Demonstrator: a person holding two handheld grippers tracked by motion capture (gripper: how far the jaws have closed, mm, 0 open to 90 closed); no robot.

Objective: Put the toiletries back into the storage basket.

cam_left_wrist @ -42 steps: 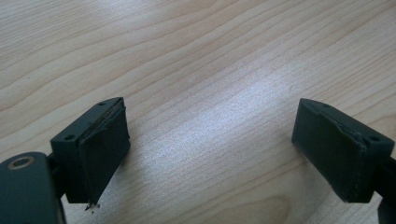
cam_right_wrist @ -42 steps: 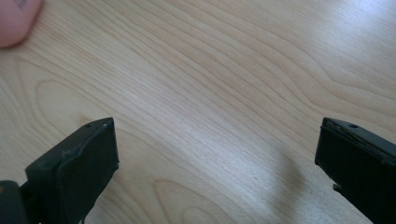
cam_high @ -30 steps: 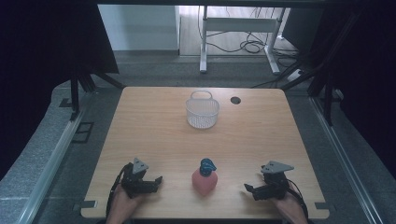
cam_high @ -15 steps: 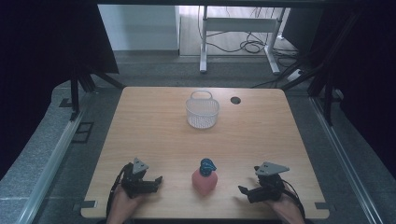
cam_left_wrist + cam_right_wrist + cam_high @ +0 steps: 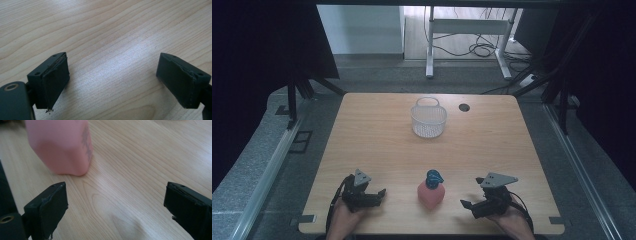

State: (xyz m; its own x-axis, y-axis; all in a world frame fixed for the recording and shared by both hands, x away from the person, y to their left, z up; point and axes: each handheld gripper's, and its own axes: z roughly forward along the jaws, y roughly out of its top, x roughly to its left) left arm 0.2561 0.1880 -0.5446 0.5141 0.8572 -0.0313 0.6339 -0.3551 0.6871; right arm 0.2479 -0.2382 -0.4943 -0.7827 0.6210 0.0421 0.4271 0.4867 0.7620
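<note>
The pink bottle [image 5: 431,194] with a blue cap stands near the front edge of the bench [image 5: 377,145], between the left gripper [image 5: 379,193] and the right gripper [image 5: 465,205], and both have their jaws wide apart, holding nothing.

bottle [image 5: 431,194] stands between both grippers | basket [image 5: 428,120] far off | bare table [image 5: 372,145] between them
</note>
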